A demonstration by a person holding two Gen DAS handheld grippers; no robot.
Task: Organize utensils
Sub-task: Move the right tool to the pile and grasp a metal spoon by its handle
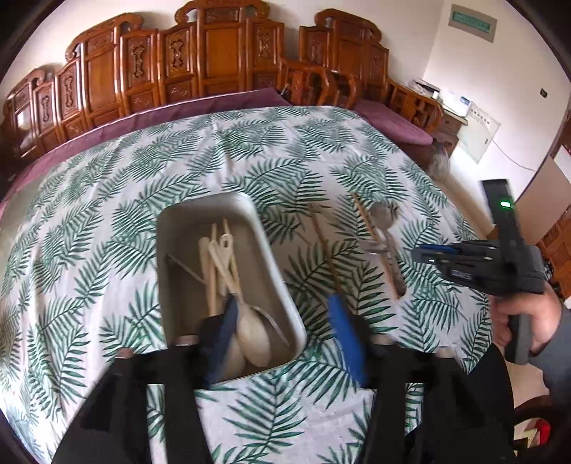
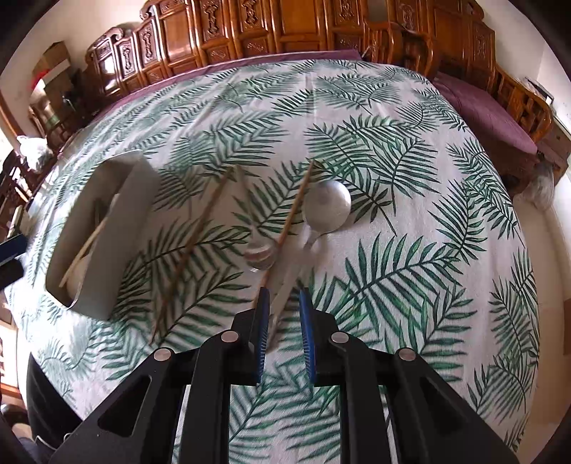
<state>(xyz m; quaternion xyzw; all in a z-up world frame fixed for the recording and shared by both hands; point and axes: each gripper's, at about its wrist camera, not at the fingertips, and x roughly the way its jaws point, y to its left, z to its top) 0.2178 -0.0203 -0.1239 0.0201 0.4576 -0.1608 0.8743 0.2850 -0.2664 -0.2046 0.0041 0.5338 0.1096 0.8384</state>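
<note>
Leafy tablecloth (image 1: 285,160) — both hand-held grippers downtilted

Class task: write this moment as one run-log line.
left gripper: open over tray | right gripper: open, above white spoon | chopsticks: on cloth

Tablecloth (image 1: 292,150): a white cloth printed with green fern leaves is being seen spread over the whole table.
Carved bench (image 1: 214,64): a dark wooden backrest is being shown along the far wall.
Purple cushion (image 1: 392,123): it is being seen lying on the bench seat.
Wall panel (image 1: 471,22): it is being shown mounted high on the white wall.
</note>
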